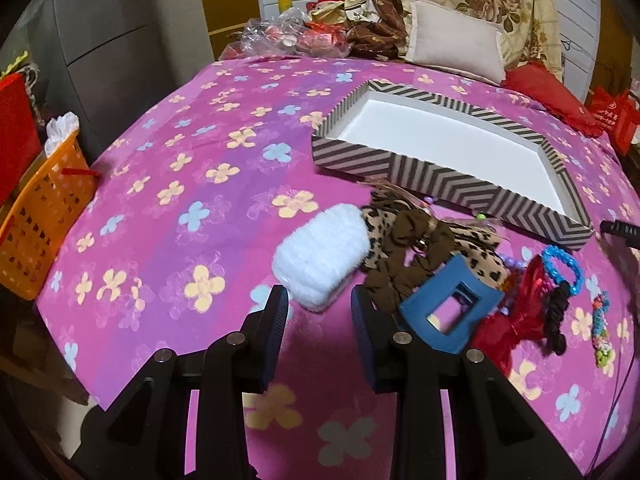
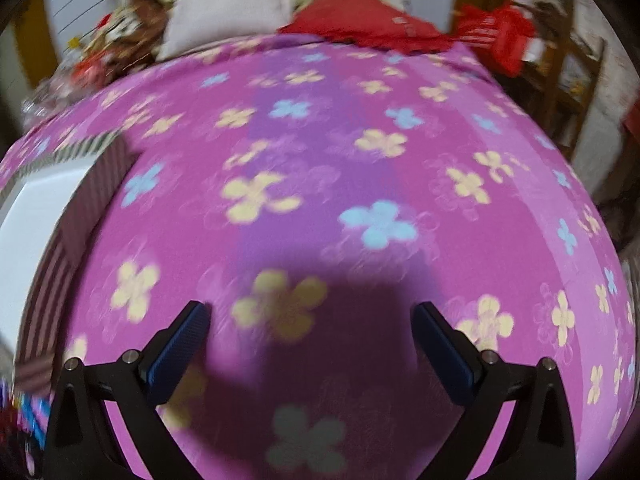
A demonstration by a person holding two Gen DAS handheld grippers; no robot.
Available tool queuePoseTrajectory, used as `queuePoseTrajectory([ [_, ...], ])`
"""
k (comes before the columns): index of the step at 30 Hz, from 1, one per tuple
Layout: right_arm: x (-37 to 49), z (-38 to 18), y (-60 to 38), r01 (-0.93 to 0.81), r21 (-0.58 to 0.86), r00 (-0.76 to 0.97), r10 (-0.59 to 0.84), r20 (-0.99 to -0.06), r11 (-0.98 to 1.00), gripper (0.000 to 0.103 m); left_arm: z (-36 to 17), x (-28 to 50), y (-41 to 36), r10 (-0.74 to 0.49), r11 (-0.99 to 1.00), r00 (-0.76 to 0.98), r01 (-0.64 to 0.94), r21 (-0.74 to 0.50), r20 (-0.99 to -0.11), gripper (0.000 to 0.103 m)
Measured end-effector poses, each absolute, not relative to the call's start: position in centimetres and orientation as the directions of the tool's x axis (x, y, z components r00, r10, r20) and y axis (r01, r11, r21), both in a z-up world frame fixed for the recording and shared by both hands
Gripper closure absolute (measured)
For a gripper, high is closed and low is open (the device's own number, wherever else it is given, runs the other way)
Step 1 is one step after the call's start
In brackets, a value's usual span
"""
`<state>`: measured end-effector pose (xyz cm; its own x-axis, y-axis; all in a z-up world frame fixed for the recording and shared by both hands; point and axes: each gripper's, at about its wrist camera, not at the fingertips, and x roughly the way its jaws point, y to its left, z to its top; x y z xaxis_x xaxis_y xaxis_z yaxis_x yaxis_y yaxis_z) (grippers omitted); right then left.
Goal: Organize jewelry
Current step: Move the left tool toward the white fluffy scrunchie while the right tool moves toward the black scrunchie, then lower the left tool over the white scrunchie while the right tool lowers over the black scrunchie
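Left gripper hovers jaws apart by the white scrunchie; right gripper gapes wide above the bedspread, box empty.

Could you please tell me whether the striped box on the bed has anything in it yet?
Empty, as far as shown: the striped box shows only bare white floor, and the hair accessories, like the blue claw clip, lie outside it on the bedspread.

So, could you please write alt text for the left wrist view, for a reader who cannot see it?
The open left gripper hovers over a pink flowered bedspread, just before a white fluffy scrunchie. To its right lies a pile of hair accessories with a blue claw clip; behind it sits an empty striped box.
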<state>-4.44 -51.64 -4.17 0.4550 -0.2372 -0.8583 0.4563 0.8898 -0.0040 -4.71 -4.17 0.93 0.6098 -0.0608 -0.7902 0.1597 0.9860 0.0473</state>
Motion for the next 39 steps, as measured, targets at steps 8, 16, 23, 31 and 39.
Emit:
queuePoseTrajectory([
  [8, -11.7, -1.4, -44.6, 0.298, 0.217, 0.581, 0.004, -0.814, 0.930, 0.000, 1.0, -5.7, -5.4, -0.088, 0.979, 0.610, 0.199, 0.045, -0.787, 0.077],
  [16, -13.7, 3.0, -33.2, 0.142, 0.105, 0.648, -0.012, -0.762, 0.984, 0.000, 2.1, -6.5, -6.2, -0.091, 0.978, 0.629, 0.202, 0.050, -0.772, 0.077],
  [23, -12.5, 3.5, -27.4, 0.142, 0.070, 0.681, -0.047, -0.731, 0.987, 0.001, 2.6, -6.8, -6.3, -0.075, 0.977, 0.642, 0.201, 0.074, -0.763, 0.077],
  [31, -11.5, 4.1, -26.6, 0.186, 0.086, 0.682, -0.065, -0.728, 0.979, 0.001, 3.2, -7.0, -6.6, -0.098, 0.972, 0.643, 0.227, 0.067, -0.759, 0.077],
  [39, -11.4, 4.8, -26.6, 0.201, 0.102, 0.685, -0.065, -0.726, 0.974, 0.001, 3.2, -6.9, -6.6, -0.097, 0.972, 0.643, 0.227, 0.069, -0.760, 0.077],
])
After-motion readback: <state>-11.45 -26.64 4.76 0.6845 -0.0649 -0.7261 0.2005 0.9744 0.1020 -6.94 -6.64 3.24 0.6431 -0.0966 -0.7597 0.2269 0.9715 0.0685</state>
